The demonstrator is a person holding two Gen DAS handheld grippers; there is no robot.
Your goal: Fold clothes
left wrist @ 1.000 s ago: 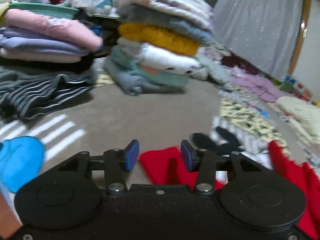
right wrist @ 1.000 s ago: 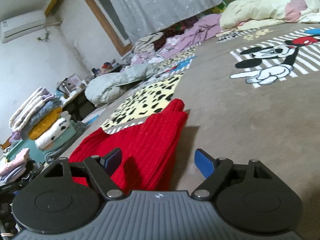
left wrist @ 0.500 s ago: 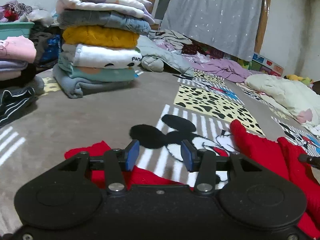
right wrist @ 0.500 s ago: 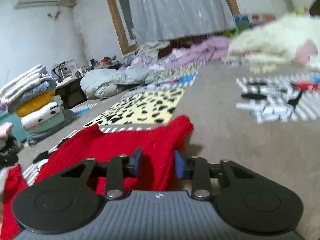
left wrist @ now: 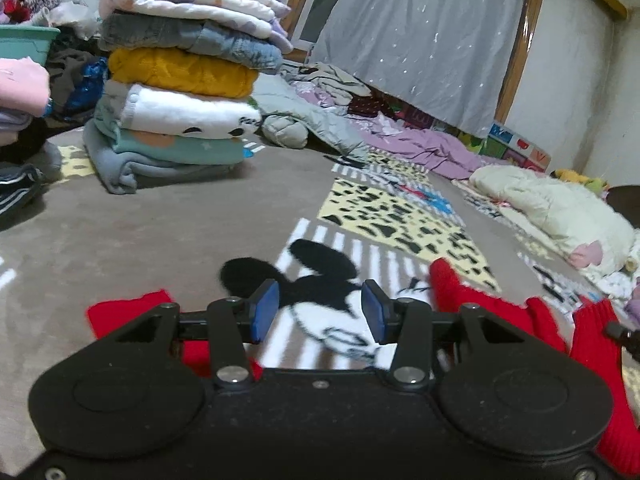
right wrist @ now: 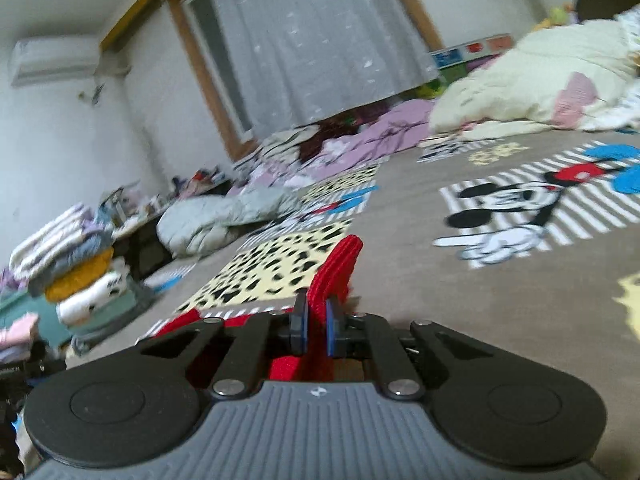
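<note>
A red knitted sweater lies spread on the patterned carpet, with one part at the lower left and the rest running off to the lower right. My left gripper hovers just above it, open, with only carpet showing between its blue pads. In the right wrist view my right gripper is shut on a fold of the red sweater, which stands up out of the jaws.
A tall stack of folded clothes stands at the back left, with another folded pile beside it. Loose bedding and garments line the far edge under a grey curtain. The carpet spreads to the right.
My right gripper has shut on the sweater's edge and lifted it. My left gripper stayed open while its view swung right and settled low over the garment.
</note>
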